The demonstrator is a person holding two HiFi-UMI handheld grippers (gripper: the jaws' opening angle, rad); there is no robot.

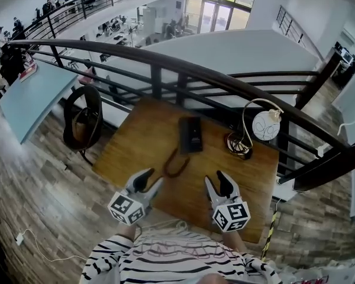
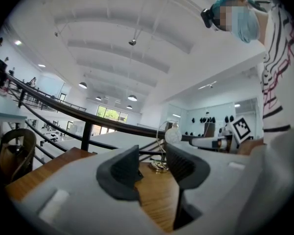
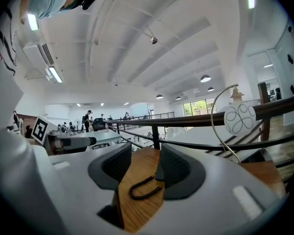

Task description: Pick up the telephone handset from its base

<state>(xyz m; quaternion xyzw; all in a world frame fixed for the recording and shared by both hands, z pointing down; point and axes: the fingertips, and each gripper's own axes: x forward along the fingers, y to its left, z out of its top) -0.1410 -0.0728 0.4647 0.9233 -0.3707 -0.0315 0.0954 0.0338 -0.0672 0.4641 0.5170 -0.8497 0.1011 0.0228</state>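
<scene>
The black telephone [image 1: 191, 134] lies flat in the middle of the wooden table [image 1: 133, 144], its handset resting on the base. Its dark coiled cord [image 1: 176, 163] curls toward me. In the head view my left gripper [image 1: 152, 181] hovers over the near table edge, left of the cord, open and empty. My right gripper [image 1: 218, 181] hovers to the cord's right, open too. The right gripper view looks between the right gripper's [image 3: 144, 168] parted jaws at the cord [image 3: 144, 187]; the phone is mostly hidden behind one jaw. The left gripper [image 2: 154, 168] holds nothing.
A wire desk lamp with a round white shade [image 1: 265, 125] stands at the table's right rear. A black railing [image 1: 165, 65] runs just behind the table over a drop to a lower floor. A black chair [image 1: 83, 120] stands left of the table.
</scene>
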